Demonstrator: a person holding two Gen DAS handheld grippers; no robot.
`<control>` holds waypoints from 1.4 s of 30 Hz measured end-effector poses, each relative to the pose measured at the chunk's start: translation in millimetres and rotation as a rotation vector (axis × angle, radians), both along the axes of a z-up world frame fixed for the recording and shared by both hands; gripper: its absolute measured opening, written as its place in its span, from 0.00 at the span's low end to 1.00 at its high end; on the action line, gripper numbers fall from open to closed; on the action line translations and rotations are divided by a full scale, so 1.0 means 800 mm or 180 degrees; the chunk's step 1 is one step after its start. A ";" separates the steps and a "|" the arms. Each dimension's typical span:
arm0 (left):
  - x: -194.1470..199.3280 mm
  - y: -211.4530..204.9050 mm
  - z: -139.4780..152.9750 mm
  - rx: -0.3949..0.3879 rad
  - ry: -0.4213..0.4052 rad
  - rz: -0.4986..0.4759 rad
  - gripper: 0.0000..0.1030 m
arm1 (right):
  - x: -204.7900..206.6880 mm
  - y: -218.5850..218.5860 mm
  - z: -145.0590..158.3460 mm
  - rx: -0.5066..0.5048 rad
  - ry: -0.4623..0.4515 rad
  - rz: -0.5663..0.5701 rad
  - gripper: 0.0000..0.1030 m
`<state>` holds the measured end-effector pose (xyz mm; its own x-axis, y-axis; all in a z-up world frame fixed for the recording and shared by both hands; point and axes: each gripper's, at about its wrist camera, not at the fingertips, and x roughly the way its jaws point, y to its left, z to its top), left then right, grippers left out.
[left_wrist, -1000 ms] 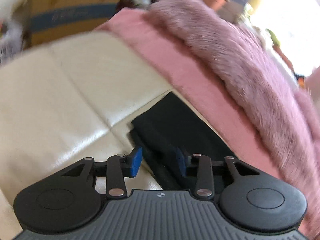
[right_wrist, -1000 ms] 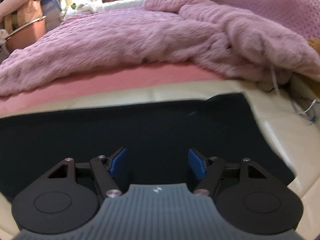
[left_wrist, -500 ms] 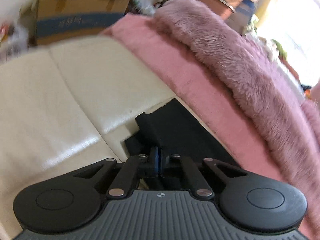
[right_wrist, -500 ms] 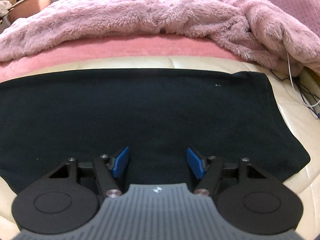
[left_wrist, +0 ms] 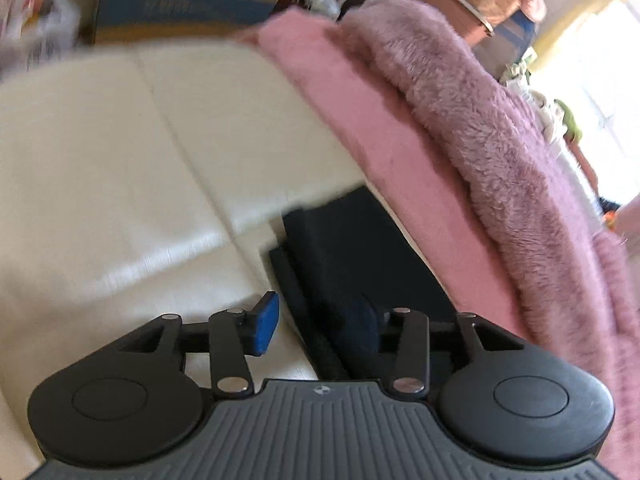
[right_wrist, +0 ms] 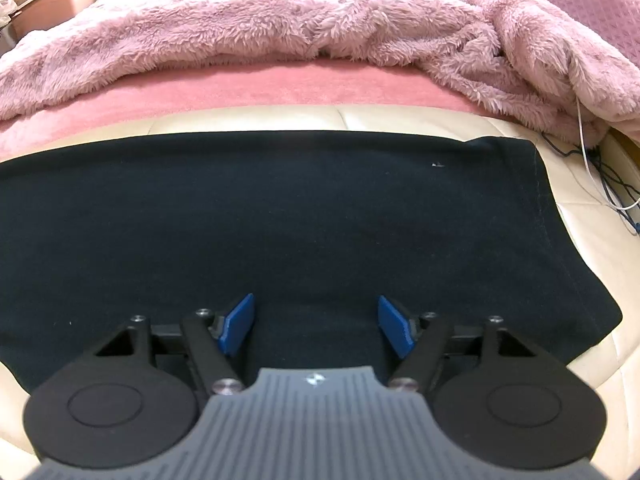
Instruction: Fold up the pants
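Observation:
The dark navy pants (right_wrist: 304, 216) lie flat as a wide folded band on the cream leather surface (right_wrist: 580, 188). My right gripper (right_wrist: 316, 322) hovers just over their near edge. Its jaws are opening and wide apart, with only flat cloth beneath them. In the left wrist view, the narrow layered end of the pants (left_wrist: 352, 248) runs toward my left gripper (left_wrist: 316, 328). That gripper's jaws are opening. The left blue pad (left_wrist: 264, 328) stands clear of the cloth over the cream leather, while a hump of dark cloth hides the right pad.
A fluffy mauve blanket (right_wrist: 320, 20) and a pink sheet (right_wrist: 240, 88) lie just beyond the pants. Thin cables (right_wrist: 612, 188) trail at the right edge. A cardboard box (left_wrist: 180, 4) and a pink basket (right_wrist: 56, 0) stand at the back.
The left jaws went from apart to fully closed at the pants' end, and now stand apart again. The right gripper dropped closer to the pants and stayed open.

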<state>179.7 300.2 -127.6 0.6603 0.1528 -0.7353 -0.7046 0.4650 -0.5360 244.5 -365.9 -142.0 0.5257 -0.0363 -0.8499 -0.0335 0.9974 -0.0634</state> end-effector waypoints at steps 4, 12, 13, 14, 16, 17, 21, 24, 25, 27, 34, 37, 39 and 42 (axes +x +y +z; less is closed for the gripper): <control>0.005 -0.009 -0.010 -0.0032 -0.0136 0.0001 0.48 | 0.001 0.001 0.000 -0.0009 -0.0004 -0.0004 0.65; -0.001 0.006 -0.029 -0.0092 -0.0339 0.0159 0.25 | 0.001 0.001 0.000 -0.0020 0.0009 0.0009 0.65; -0.002 0.009 -0.032 -0.0121 -0.0361 0.0196 0.24 | 0.001 0.002 0.000 -0.0020 0.0006 0.0009 0.65; -0.001 0.012 -0.035 -0.0135 -0.0385 0.0221 0.21 | 0.001 0.002 0.000 -0.0018 0.0006 0.0007 0.65; 0.003 0.015 -0.037 -0.0108 -0.0384 0.0223 0.17 | 0.002 0.002 0.000 -0.0022 0.0010 0.0008 0.65; 0.005 0.015 -0.036 -0.0081 -0.0378 0.0209 0.15 | 0.002 0.002 0.000 -0.0026 0.0015 0.0007 0.65; 0.015 0.007 -0.022 0.0138 -0.0209 0.0143 0.05 | 0.002 0.002 0.000 -0.0031 0.0028 0.0018 0.64; 0.006 0.006 -0.015 0.0251 -0.0065 0.0231 0.05 | 0.001 0.004 0.002 -0.0047 0.0065 0.0043 0.63; -0.001 0.008 -0.014 0.0259 -0.0034 0.0278 0.05 | 0.000 0.005 0.002 -0.0038 0.0081 0.0076 0.62; -0.019 0.013 -0.010 0.0332 0.0051 0.0341 0.05 | -0.005 0.011 0.003 -0.0038 0.0109 0.0180 0.61; -0.085 0.024 0.045 0.0720 0.0025 0.0434 0.05 | -0.049 0.043 0.004 0.0089 0.0209 0.0505 0.60; -0.090 -0.001 0.089 0.1004 -0.0139 0.0222 0.05 | -0.060 0.051 0.009 0.0137 0.0162 0.0564 0.48; -0.087 -0.033 0.122 0.1259 -0.0288 -0.0001 0.05 | -0.066 0.054 0.016 0.0212 0.0106 0.0585 0.44; -0.080 -0.094 0.162 0.1579 -0.0476 -0.0356 0.05 | -0.074 0.057 0.028 0.0332 0.0049 0.0588 0.44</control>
